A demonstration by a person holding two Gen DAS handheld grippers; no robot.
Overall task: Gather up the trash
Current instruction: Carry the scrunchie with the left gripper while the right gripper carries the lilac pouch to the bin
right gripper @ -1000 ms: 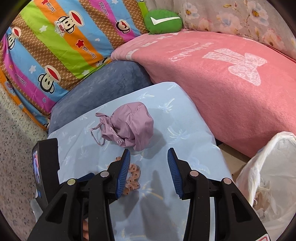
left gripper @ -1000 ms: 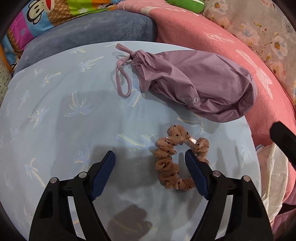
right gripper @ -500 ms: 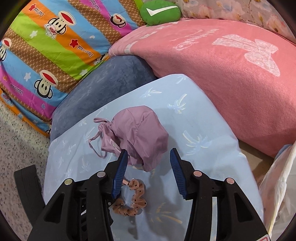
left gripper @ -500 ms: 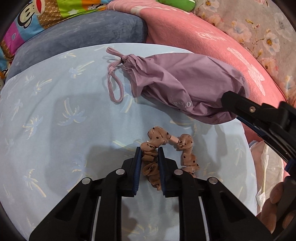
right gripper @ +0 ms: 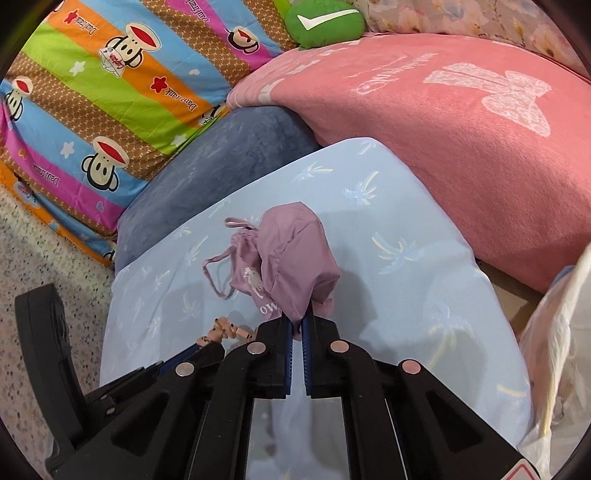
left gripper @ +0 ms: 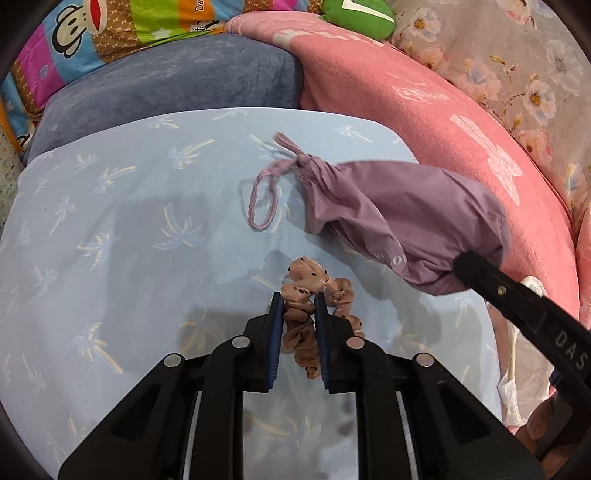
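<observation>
Left claw (left gripper: 298, 308) pinches the scrunchie (left gripper: 306, 291); right claw (right gripper: 297, 325) pinches the pouch (right gripper: 295, 258), probably its corner. Bare sheet (left gripper: 110, 258) lies left of both.

I see a pink blanket (right gripper: 461, 147) beside a blue-grey cushion (right gripper: 221, 166), a striped cartoon quilt (right gripper: 110, 92) and a green plush (right gripper: 325, 22) behind.

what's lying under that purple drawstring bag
The purple drawstring bag lies on the light blue palm-print cover, its far end against the pink blanket. Anything beneath or inside it is hidden by the cloth.
</observation>
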